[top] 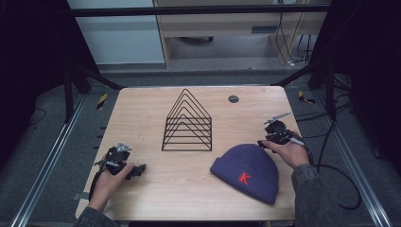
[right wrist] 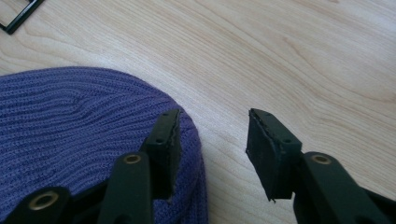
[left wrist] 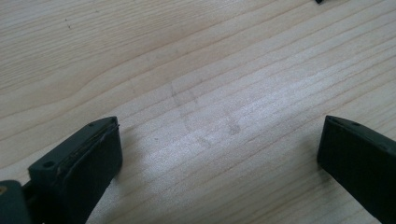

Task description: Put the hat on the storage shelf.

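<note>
The jaws of the right gripper [right wrist: 212, 140] stand partly apart with nothing between them, one hanging over the edge of the purple knit hat [right wrist: 79, 135], the other over bare wood. The jaws of the left gripper [left wrist: 219, 154] stand wide apart above the empty surface [left wrist: 196, 70]. The hat lies flat at the front right, just beside the black wire rack [top: 187, 122]. This looks like the approach to a grasp; next the right jaws should drop onto the hat's edge and pinch the fabric.
</note>
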